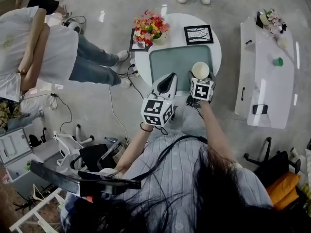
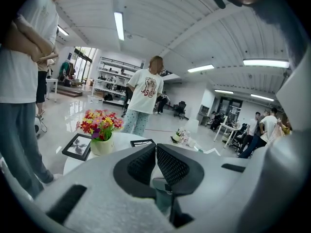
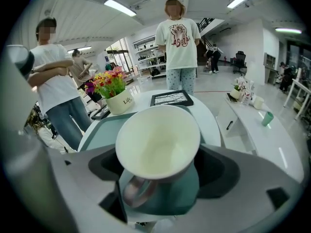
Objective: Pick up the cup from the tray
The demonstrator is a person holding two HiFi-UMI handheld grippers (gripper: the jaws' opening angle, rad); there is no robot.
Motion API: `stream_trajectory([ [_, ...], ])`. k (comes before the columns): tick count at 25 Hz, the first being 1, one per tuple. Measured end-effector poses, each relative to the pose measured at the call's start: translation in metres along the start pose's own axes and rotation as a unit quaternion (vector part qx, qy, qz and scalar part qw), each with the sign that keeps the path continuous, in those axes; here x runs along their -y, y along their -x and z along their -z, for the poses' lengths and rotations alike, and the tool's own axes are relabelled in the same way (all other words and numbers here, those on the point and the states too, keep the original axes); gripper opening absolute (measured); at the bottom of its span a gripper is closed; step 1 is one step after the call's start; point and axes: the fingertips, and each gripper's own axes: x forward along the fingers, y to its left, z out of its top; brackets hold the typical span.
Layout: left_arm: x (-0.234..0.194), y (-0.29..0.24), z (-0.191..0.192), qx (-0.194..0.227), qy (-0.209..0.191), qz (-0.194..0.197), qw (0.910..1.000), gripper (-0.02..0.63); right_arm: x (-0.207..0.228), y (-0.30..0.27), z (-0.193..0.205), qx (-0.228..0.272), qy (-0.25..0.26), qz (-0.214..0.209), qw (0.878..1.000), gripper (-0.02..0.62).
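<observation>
A cream cup (image 3: 158, 142) stands on the teal tray (image 1: 177, 62) at its near right edge, on a round white table (image 1: 218, 52). Its handle (image 3: 138, 191) points back toward the right gripper's camera. My right gripper (image 3: 160, 158) has its jaws spread wide on either side of the cup, and tray colour shows between the cup's body and the right pad (image 3: 221, 171). In the head view the cup (image 1: 200, 70) sits just ahead of the right gripper (image 1: 200, 78). My left gripper (image 2: 156, 152) hovers over the tray's near edge, its pads together and empty; it also shows in the head view (image 1: 171, 76).
A pot of flowers (image 1: 150, 28) and two framed pictures (image 1: 198, 34) stand at the table's far side. One person stands beyond the table (image 3: 177, 42), another at its left (image 1: 58, 57). A white bench (image 1: 267, 76) with a green cup lies to the right.
</observation>
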Motion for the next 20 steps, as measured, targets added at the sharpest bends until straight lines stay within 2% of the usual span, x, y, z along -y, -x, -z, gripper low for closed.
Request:
stream_trajectory([
  [7, -0.008, 0.000, -0.001, -0.001, 0.005, -0.008, 1.0000, 0.015, 0.001, -0.003, 0.001, 0.013, 0.003, 0.020, 1.000, 0.398],
  [20, -0.025, 0.027, -0.001, 0.006, 0.000, -0.030, 0.9995, 0.015, 0.000, 0.002, 0.002, 0.018, 0.016, 0.007, 1.000, 0.398],
])
